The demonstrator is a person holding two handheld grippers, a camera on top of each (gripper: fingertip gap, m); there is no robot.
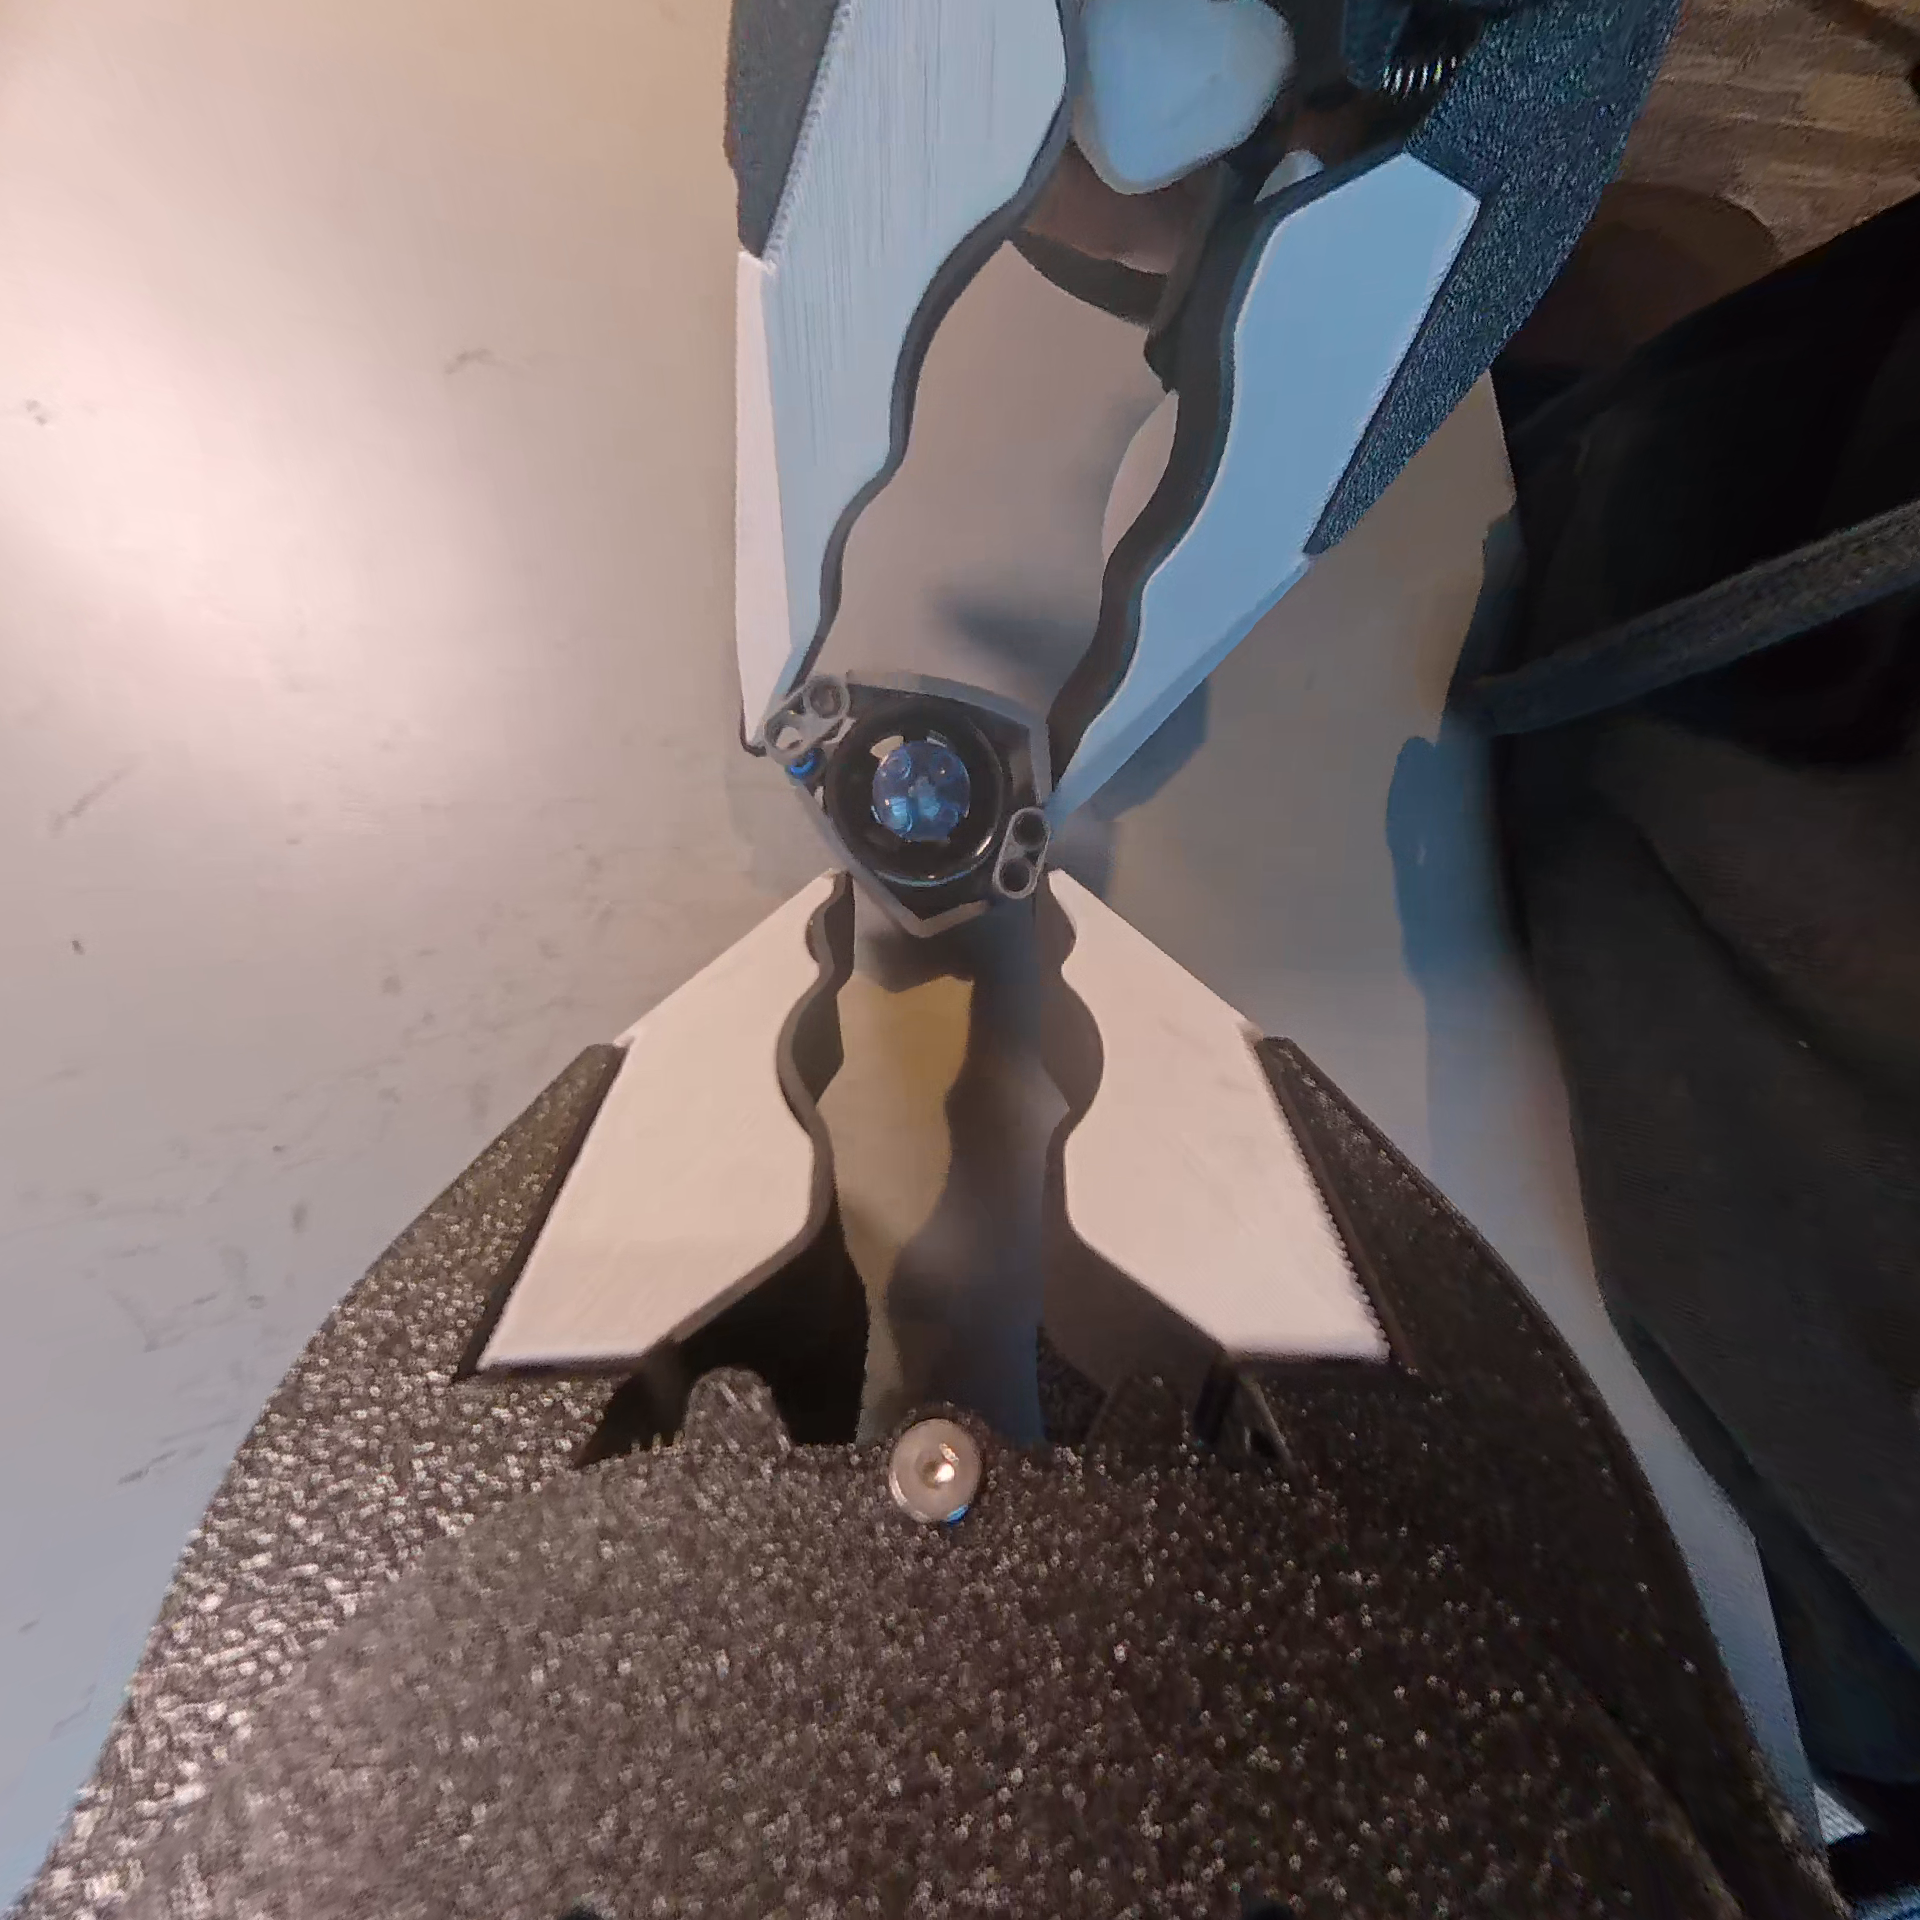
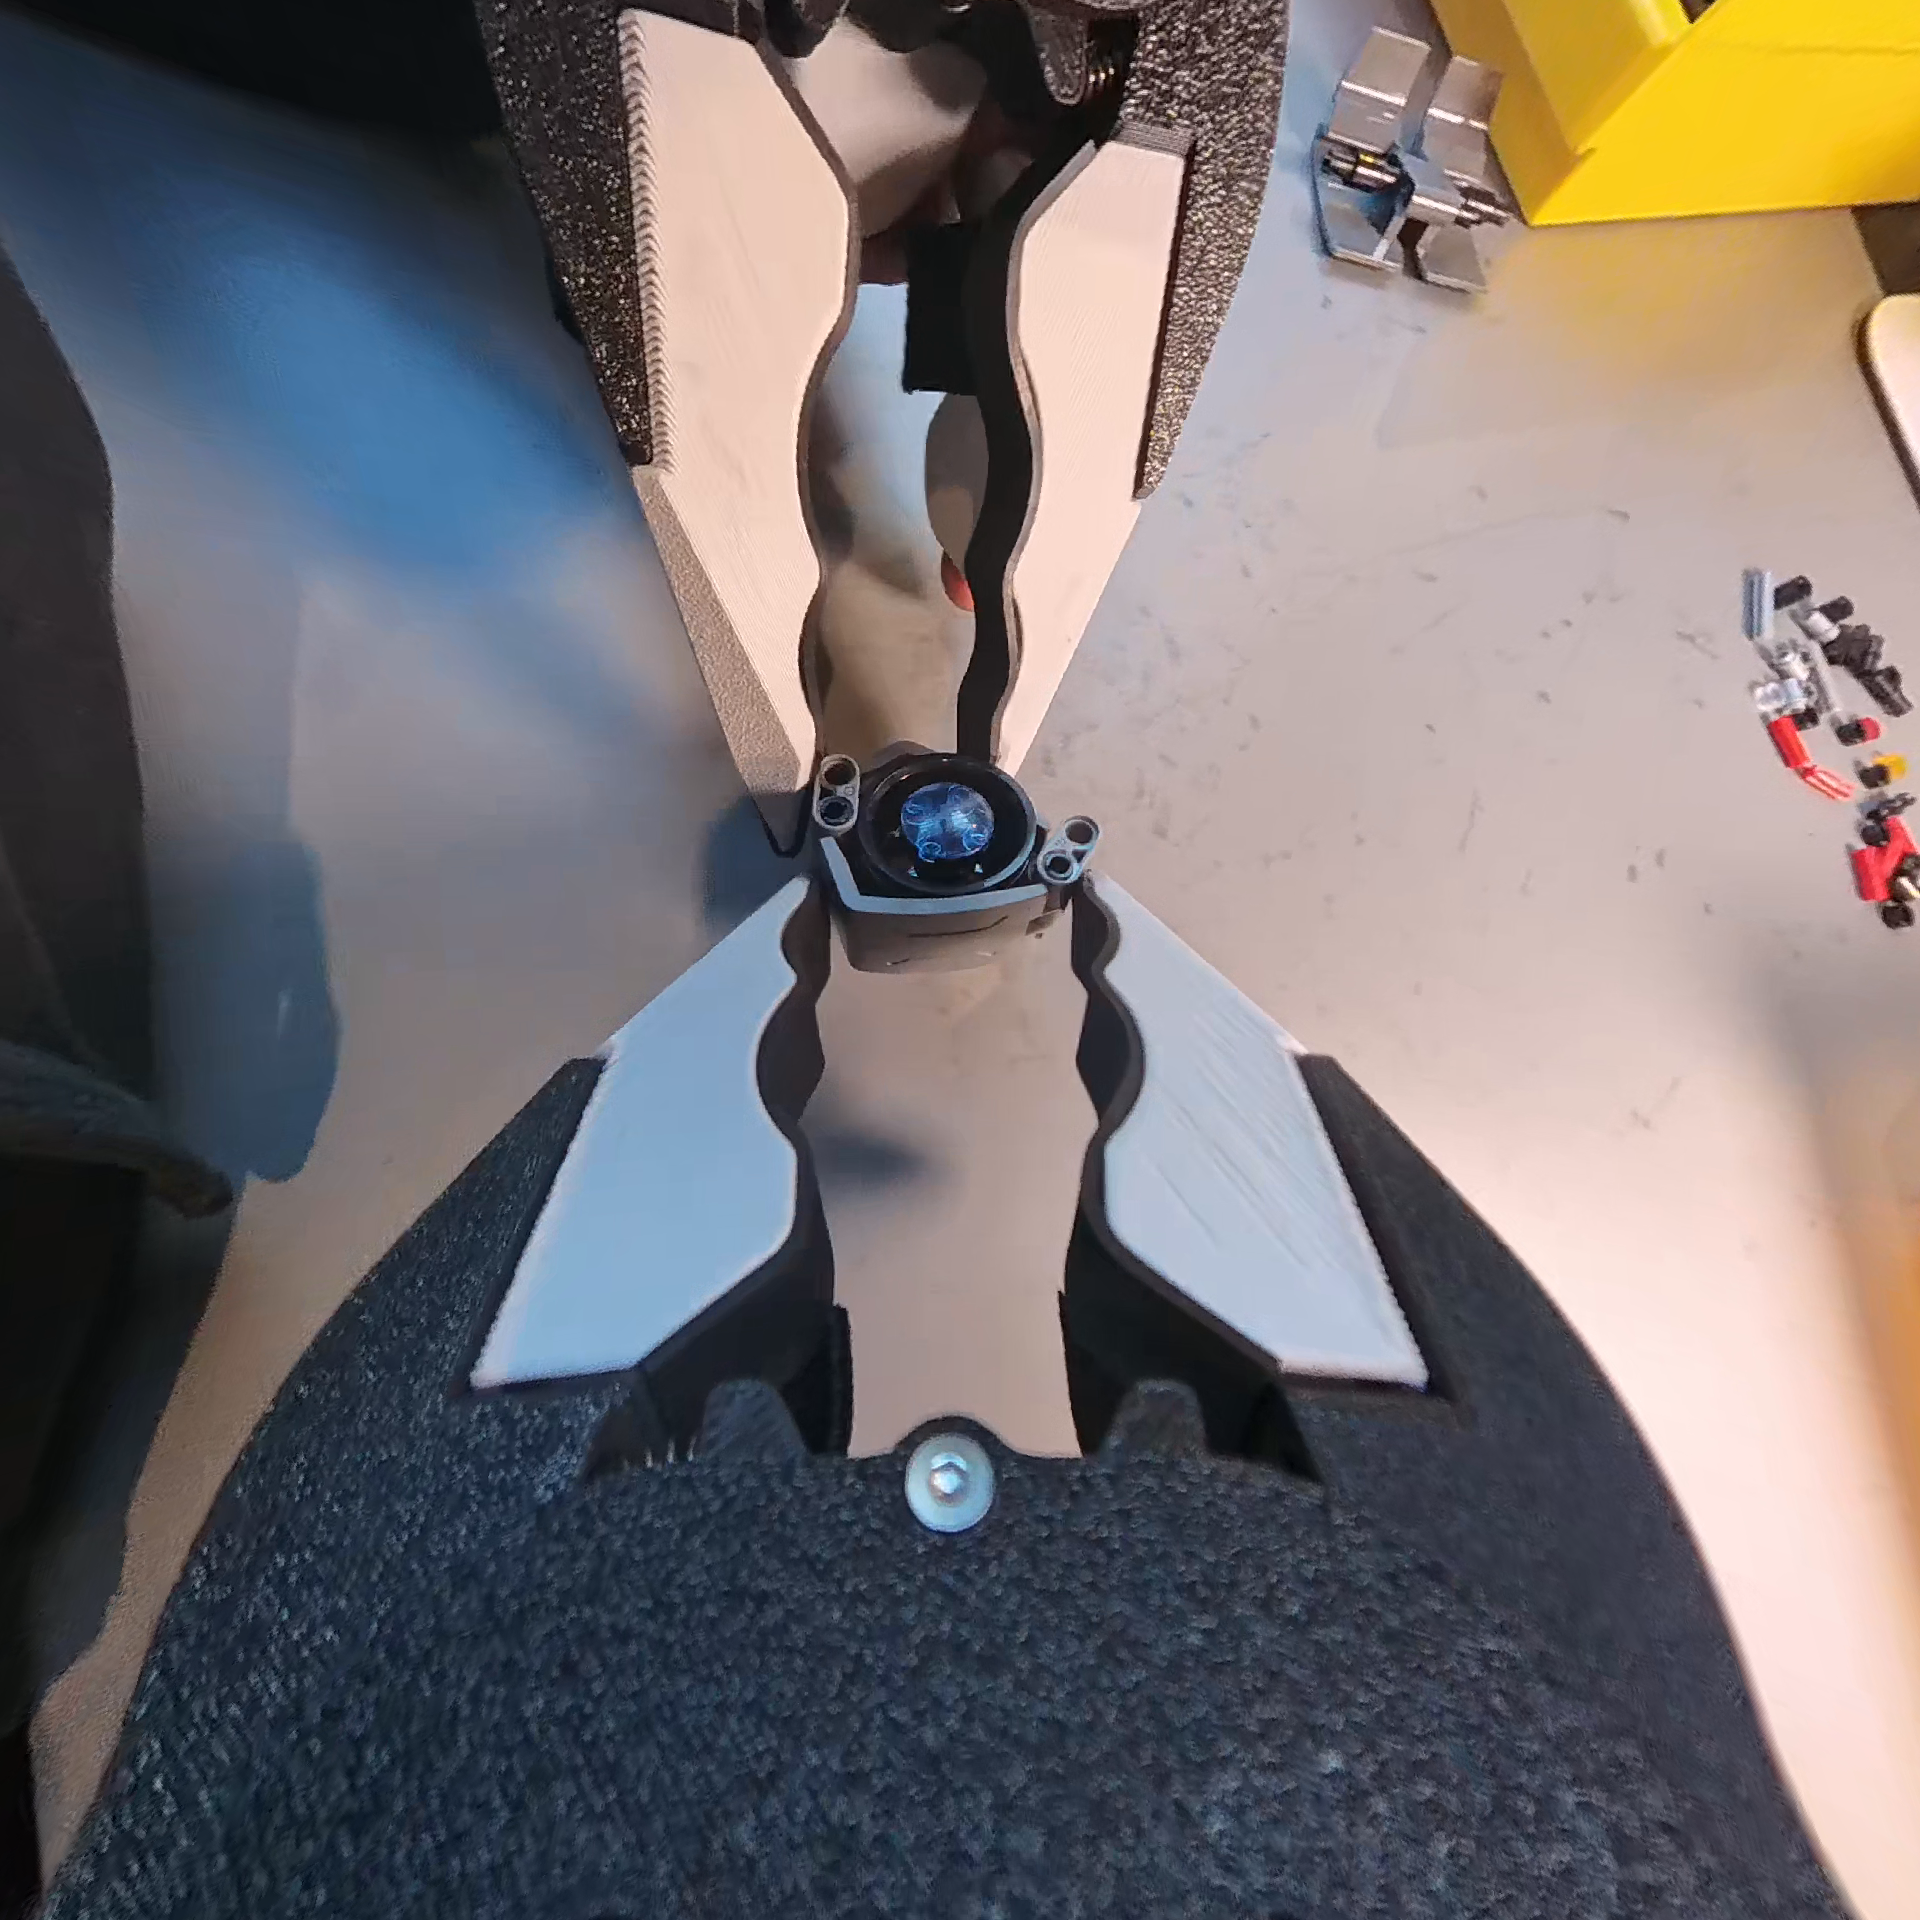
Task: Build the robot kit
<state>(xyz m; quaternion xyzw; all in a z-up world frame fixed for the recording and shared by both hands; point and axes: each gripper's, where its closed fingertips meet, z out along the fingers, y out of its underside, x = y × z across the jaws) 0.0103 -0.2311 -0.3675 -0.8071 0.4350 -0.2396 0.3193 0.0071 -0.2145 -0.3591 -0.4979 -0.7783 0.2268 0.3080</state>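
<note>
Through the left wrist view, I saw my left gripper (image 1: 940, 894) clenched on the near side of a black brick assembly with a blue lens (image 1: 916, 798), on the pale table (image 1: 312, 727). The right gripper (image 1: 914, 758) pinched its far side.

Through the right wrist view, my right gripper (image 2: 948, 904) grasped the same assembly (image 2: 940, 831), the left gripper (image 2: 894, 774) opposite. Small loose bricks (image 2: 1839, 717) lay far right, near a yellow box (image 2: 1704, 104).

My left gripper (image 1: 940, 883) has matt white ribbed plastic fingers (image 1: 686, 1174) on a rough, grainy black body. The part (image 2: 940, 842) is glossy black plastic. The table (image 2: 1455, 1039) looks smooth and scuffed.
</note>
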